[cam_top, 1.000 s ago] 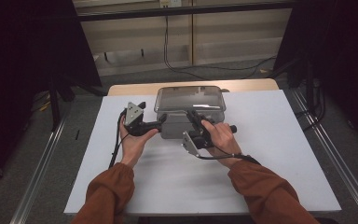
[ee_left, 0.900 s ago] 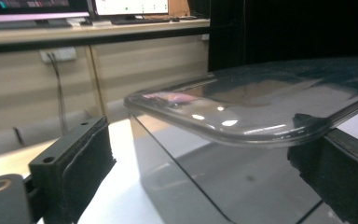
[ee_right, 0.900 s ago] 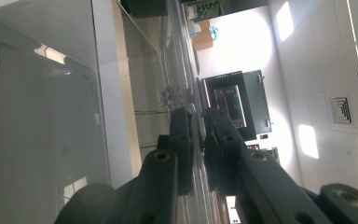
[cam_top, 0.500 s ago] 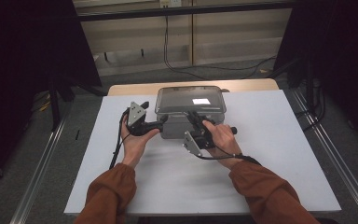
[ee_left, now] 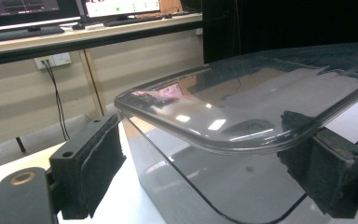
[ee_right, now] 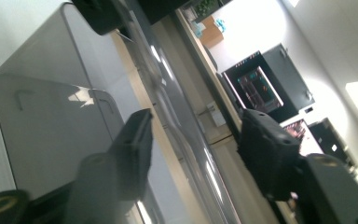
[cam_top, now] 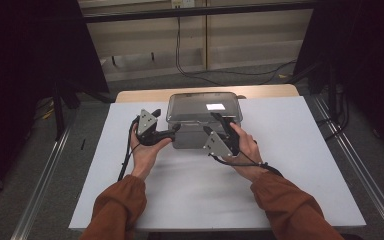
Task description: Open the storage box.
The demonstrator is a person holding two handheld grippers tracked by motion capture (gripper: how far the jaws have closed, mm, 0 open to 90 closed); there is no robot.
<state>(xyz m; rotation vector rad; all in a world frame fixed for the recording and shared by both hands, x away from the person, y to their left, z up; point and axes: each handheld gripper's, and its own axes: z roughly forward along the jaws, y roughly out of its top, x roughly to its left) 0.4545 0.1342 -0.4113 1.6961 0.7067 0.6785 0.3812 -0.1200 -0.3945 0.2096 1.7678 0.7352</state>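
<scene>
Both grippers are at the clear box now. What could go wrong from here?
1. The right gripper has just been opening, with the lid's rim between its jaws but no pad visibly pressing; a lift now could slip off.
2. The left gripper stands open around the lid corner, so the clear box isn't steadied and might slide on the table.

No text, label, brand or number you could read anywhere. The monitors (ee_left: pixel 116 7) behind the clear box (ee_left: pixel 261 140) in your left gripper view carry bright window content, too small and blurred to make out. The dark screen (ee_right: pixel 256 86) beyond the box in your right gripper view shows coloured marks, also unreadable. The box lid (cam_top: pixel 204 106) carries glare alone, no print.
</scene>
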